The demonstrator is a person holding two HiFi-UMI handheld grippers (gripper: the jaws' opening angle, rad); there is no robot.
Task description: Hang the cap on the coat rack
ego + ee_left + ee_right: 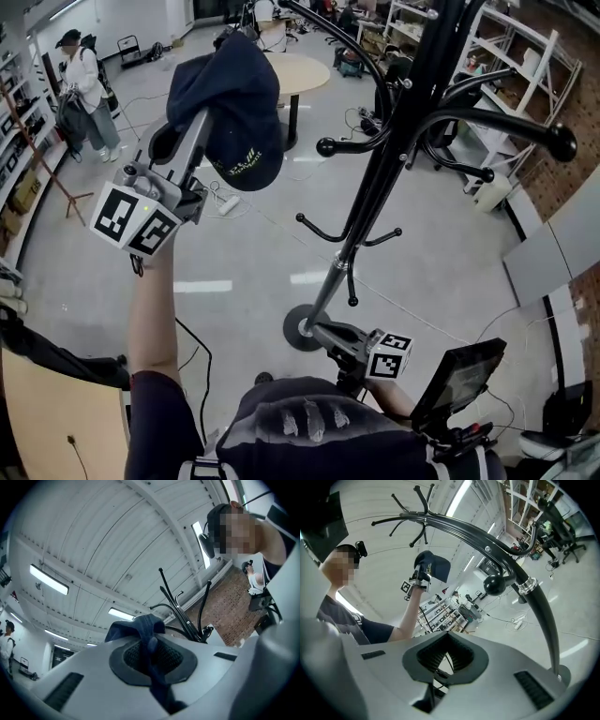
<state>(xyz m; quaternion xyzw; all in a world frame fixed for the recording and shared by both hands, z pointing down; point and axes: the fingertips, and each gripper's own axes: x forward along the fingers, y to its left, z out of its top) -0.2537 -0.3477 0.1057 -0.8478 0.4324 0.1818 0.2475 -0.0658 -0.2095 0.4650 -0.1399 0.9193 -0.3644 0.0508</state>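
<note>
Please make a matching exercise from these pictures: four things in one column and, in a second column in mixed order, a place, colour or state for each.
Things:
1. cap
2. coat rack
3. left gripper
4. right gripper

Descriptions:
a. black, stands on the floor
b. low, beside the rack's base
c. dark blue, held up in the air
d. shut on fabric

Pairs: 1-c; 2-a; 3-d; 4-b

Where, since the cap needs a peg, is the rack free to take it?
Free: the ball-tipped arm of the black metal coat rack nearest the dark navy fabric cap, and the long ball-tipped arm at right. The small lower hooks are bare too. Crowded: the upper pole, where arms bunch, and the base by the right claw.
</note>
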